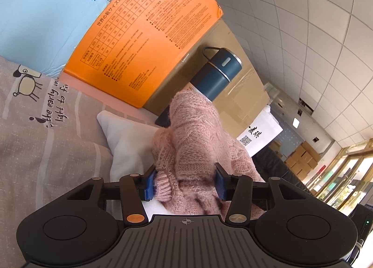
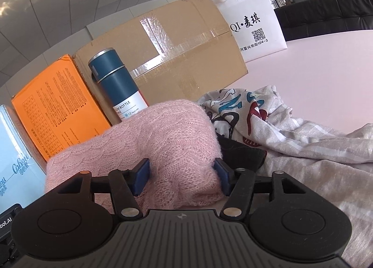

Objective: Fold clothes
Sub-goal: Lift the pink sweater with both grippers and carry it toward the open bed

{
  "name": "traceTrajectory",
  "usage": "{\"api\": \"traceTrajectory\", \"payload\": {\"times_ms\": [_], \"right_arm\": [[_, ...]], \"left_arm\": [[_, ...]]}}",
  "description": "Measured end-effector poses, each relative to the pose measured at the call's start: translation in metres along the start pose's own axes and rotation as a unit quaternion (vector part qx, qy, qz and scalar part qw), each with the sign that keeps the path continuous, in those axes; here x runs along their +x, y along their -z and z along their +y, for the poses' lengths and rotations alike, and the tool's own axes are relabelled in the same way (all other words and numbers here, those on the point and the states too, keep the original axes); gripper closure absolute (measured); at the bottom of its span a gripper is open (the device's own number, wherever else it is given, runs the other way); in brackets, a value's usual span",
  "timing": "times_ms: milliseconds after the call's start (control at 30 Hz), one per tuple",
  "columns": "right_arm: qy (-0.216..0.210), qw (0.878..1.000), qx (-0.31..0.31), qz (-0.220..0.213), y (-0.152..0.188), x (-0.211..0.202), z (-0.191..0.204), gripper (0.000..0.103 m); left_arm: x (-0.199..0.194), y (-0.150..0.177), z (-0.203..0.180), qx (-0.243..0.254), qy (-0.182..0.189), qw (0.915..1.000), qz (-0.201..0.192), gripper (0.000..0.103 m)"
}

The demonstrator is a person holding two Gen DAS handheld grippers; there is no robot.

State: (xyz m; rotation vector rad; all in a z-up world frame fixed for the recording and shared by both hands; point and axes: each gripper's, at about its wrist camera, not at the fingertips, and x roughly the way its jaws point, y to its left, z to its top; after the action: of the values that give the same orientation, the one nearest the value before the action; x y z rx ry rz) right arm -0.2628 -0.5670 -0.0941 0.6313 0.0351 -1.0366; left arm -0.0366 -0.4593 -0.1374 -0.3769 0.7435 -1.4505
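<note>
A pink knitted sweater [image 1: 195,142] is bunched up between the fingers of my left gripper [image 1: 185,185], whose blue pads press on its folds. The same sweater [image 2: 163,137] lies in a mound in the right wrist view, and my right gripper [image 2: 183,178] has its blue pads on both sides of the mound. A grey striped garment with cartoon print [image 1: 39,128] lies to the left. A printed grey garment [image 2: 279,132] lies crumpled to the right of the sweater. A white cloth [image 1: 130,142] lies under the sweater.
A dark blue vacuum bottle [image 2: 119,86] stands behind the sweater. An orange box [image 2: 56,107], a light blue box [image 1: 39,18], a big cardboard box [image 2: 177,58] and a white bag [image 2: 251,23] line the back. The pink table surface [image 2: 314,69] stretches right.
</note>
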Motion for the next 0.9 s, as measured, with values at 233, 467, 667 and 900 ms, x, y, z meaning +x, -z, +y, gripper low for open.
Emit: {"api": "traceTrajectory", "payload": {"times_ms": [233, 467, 667, 900], "right_arm": [[-0.079, 0.995, -0.042, -0.046, 0.0, -0.022, 0.014, 0.081], [-0.178, 0.982, -0.022, -0.063, -0.007, -0.047, 0.018, 0.082], [-0.261, 0.963, -0.006, -0.066, -0.01, -0.063, 0.019, 0.085], [-0.334, 0.941, -0.027, -0.053, -0.004, -0.082, 0.036, 0.088]], "left_arm": [[-0.017, 0.0, -0.01, 0.03, -0.006, 0.9993, -0.023, 0.066], [-0.049, 0.009, -0.032, 0.095, -0.013, 0.9938, -0.057, 0.071], [-0.087, 0.016, -0.047, 0.13, -0.027, 0.9873, -0.087, 0.073], [-0.14, 0.027, -0.059, 0.152, -0.047, 0.983, -0.092, 0.075]]}}
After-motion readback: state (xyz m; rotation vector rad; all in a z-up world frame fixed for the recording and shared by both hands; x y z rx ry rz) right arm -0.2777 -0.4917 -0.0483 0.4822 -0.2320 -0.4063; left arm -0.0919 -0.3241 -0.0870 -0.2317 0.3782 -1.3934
